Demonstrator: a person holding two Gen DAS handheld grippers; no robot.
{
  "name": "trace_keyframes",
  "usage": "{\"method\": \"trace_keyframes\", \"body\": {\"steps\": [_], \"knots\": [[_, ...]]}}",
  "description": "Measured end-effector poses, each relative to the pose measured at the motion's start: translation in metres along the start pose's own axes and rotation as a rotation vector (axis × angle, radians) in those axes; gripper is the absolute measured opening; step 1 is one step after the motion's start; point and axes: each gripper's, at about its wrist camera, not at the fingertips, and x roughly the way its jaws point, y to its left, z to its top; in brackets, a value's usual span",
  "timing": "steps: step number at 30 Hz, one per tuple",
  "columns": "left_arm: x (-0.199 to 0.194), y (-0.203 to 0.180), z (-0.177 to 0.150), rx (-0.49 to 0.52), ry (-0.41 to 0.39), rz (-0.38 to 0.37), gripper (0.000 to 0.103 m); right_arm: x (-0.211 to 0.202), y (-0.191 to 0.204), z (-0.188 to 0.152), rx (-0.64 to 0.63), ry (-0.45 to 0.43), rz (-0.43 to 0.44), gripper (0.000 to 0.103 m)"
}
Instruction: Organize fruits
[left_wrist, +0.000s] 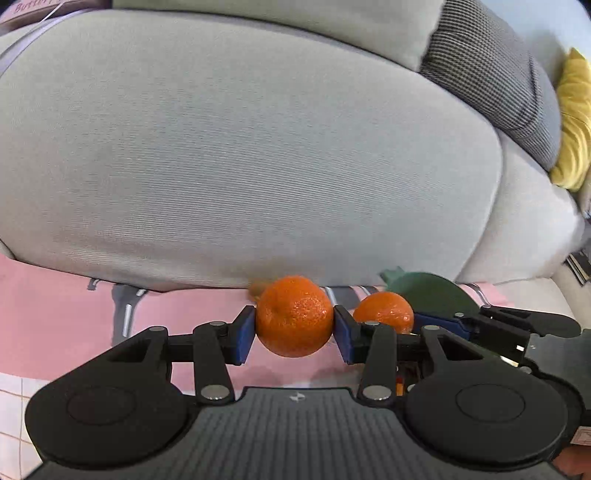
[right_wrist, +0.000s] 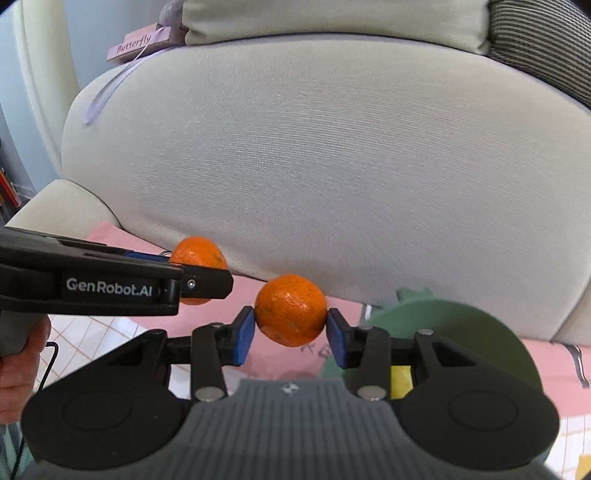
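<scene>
Here each tool (left_wrist: 294, 334) (right_wrist: 290, 329) grips a tangerine (left_wrist: 294, 315) (right_wrist: 290, 309) beside the green bowl (right_wrist: 443, 332).

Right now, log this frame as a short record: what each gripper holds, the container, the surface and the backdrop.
left gripper: shut on a mandarin
right gripper: shut on second mandarin
fruit height: both lifted off the cloth
green bowl: right of both grippers, something yellow inside
surface: pink cloth
backdrop: grey sofa cushion

Black left tool (right_wrist: 207, 275) marked GenRobot.AI, blue pads (left_wrist: 245, 334), apparently bare-skinned hand (right_wrist: 20, 365).
</scene>
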Motion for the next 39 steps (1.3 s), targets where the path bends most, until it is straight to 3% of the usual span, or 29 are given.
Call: {"method": "trace_keyframes", "body": {"steps": [9,21,39], "knots": [[-0.014,-0.04,-0.004,0.062,0.003,-0.05,0.05,-0.031,-0.021,-0.014,0.045,-0.012,-0.059,0.04],[-0.006,-0.097,-0.008,0.159,0.029,-0.11,0.05,-0.06,-0.059,-0.039,0.064,-0.04,-0.099,0.04],[0.035,-0.121,-0.015,0.209,0.126,-0.087,0.05,-0.046,-0.092,-0.065,0.064,-0.032,-0.095,0.04]]}}
